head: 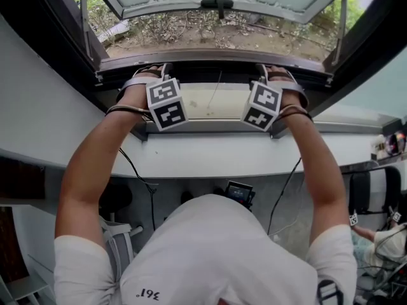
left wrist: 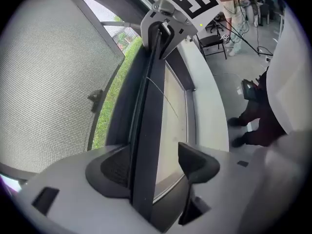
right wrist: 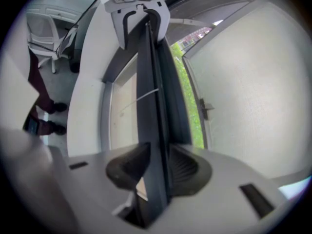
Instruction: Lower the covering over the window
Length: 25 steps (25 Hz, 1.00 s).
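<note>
Tighten the left gripper's (left wrist: 153, 152) fingers (slack astride the dark bar (left wrist: 147, 126)), match the right gripper's (right wrist: 158, 150) clamp on it, draw both ends down level toward the sill's (head: 210, 154) edge.

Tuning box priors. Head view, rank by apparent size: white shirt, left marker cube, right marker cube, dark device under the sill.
1. white shirt, though nearest the camera.
2. left marker cube and right marker cube: look alike, unranked.
3. dark device, smallest.

White T-shirt (head: 210, 253), dark wrist straps (head: 135, 81), black-and-white marker cubes (head: 166, 103)
</note>
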Available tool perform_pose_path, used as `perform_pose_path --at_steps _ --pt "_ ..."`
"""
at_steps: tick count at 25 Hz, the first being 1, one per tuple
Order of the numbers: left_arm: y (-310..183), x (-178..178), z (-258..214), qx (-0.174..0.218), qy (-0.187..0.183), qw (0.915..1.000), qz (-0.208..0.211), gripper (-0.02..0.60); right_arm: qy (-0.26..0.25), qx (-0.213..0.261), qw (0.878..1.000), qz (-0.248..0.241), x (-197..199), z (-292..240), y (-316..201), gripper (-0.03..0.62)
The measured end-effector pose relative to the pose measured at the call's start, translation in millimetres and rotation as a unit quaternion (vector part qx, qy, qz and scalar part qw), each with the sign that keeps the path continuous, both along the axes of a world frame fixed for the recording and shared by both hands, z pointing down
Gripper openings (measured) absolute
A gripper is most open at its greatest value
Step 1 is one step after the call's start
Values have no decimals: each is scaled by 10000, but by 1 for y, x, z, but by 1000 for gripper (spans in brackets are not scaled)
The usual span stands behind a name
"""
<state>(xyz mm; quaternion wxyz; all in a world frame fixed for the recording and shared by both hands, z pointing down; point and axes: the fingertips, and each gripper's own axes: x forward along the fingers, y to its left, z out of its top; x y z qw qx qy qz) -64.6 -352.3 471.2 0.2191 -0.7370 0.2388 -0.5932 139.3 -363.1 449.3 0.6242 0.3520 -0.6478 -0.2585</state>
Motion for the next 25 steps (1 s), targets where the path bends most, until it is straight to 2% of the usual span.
perform_pose_path --at_steps 25 --pt "-3 0 8 -48 -34 10000 10 307 110 92 9996 237 0 11 -4 127"
